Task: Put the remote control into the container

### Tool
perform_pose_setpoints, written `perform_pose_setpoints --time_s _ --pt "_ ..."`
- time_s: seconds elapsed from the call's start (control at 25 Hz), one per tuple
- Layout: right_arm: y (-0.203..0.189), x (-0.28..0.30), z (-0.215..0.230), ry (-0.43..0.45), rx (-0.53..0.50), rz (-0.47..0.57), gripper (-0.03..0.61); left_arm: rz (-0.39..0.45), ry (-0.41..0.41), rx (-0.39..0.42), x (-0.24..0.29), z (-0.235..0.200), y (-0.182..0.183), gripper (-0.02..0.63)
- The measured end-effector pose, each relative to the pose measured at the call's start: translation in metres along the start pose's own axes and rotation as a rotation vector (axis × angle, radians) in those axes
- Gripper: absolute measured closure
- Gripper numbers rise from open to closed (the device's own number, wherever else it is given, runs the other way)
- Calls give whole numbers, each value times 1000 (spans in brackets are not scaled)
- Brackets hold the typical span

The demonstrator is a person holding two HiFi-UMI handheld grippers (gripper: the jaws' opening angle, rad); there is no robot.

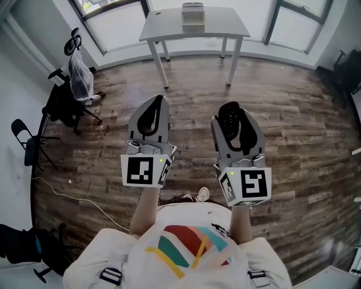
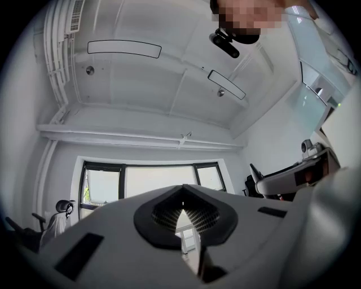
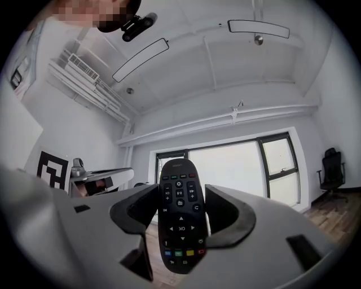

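Above the wood floor, my right fingers are clamped on the remote control, which stands upright between them; my left fingers are pressed together, holding nothing. Well ahead, the container sits on the table

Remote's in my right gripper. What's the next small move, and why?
Probably step toward the white table, grip unchanged: the right gripper clamps the remote control, while what looks like the container sits on that table across the floor, likely beyond reach.
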State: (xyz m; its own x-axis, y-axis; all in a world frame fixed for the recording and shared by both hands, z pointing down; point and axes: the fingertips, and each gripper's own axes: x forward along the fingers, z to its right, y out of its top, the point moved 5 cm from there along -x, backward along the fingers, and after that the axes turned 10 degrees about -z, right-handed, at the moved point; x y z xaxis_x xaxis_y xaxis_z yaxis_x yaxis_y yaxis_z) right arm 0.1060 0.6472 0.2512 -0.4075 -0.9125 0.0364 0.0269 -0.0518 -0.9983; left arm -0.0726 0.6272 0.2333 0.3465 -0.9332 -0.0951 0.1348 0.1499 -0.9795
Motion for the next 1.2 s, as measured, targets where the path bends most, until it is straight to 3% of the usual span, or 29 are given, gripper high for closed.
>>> perform_pose_setpoints --time_s 0.28,0.56,0.76,1.2 --pt "-3 1 -2 -15 4 11 319 3 12 -21 -6 -11 -12 606" --pt "-21 -11 49 2 55 -33 319 -40 70 -27 4 19 -18 606" --pt "-24 -1 49 13 52 -32 319 -27 81 -16 9 8 -20 606" --pt "-26 63 71 -19 9 -60 319 9 19 -46 93 -5 -41 606"
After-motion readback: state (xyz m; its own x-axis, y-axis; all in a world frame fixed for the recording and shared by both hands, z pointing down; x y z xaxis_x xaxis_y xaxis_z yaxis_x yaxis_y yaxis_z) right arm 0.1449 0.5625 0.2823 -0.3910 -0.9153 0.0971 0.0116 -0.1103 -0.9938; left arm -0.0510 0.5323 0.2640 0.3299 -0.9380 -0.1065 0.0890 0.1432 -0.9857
